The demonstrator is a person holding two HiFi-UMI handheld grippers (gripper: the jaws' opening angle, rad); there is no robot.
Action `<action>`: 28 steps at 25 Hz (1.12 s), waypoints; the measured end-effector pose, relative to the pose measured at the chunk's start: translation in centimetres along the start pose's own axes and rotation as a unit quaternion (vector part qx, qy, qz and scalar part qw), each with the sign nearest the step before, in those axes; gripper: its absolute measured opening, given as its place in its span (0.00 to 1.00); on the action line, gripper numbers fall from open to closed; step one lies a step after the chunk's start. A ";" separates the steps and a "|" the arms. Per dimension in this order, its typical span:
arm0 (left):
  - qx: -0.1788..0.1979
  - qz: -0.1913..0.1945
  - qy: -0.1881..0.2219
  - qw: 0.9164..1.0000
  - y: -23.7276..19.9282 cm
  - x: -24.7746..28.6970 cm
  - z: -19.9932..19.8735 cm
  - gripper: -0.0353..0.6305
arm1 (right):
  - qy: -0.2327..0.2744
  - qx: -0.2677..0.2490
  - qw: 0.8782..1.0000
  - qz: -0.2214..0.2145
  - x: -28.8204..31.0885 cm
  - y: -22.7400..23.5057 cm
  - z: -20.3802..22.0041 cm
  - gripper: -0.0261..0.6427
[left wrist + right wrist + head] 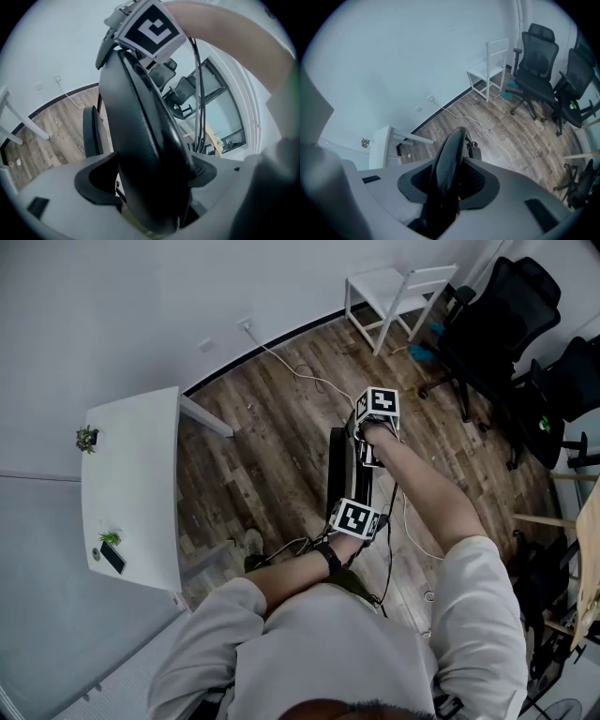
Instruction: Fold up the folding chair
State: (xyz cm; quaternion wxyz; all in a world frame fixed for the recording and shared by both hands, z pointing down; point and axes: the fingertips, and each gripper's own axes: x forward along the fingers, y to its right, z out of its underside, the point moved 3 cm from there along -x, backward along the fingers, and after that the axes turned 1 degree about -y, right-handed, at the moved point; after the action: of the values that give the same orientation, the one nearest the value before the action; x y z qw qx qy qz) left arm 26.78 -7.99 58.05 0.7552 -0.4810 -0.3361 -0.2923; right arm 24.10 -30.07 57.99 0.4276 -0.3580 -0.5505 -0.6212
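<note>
The person wears a pale shirt (375, 643) and a black wrist band (328, 557). The gray left tool (150, 182) and right tool (447, 183) carry black-and-white cubes (379, 402).

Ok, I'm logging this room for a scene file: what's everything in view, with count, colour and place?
black folding chair: one, black, mid-floor, between both tongs
white rectangular table: one, white, left side
small potted plants: two, green, on that table
flat dark device: one, black, table's near end
white slatted chair: one, white, far wall
black office chairs: two, black, far right
white cable: one, white, across the wooden floor
left tongs: one, grey, shut on the chair's near end
right tongs: one, grey, shut on its far end
forearms: two, bare
</note>
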 end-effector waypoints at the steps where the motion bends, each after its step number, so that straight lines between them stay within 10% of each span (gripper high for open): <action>1: 0.002 -0.001 0.000 1.000 0.2 0.1 0.0 0.65 | 0.002 0.000 1.000 0.003 -0.1 0.2 0.0 0.24; 28: -0.008 -0.054 -0.016 0.998 -7.0 -7.1 4.2 0.44 | 0.000 -0.054 0.997 0.061 2.6 -10.2 1.4 0.20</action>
State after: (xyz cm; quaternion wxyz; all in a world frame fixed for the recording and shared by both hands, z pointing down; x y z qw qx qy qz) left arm 16.17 -5.80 57.44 0.7288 -0.4729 -0.3715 -0.3276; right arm 13.63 -28.73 56.66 0.4452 -0.4135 -0.4928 -0.6229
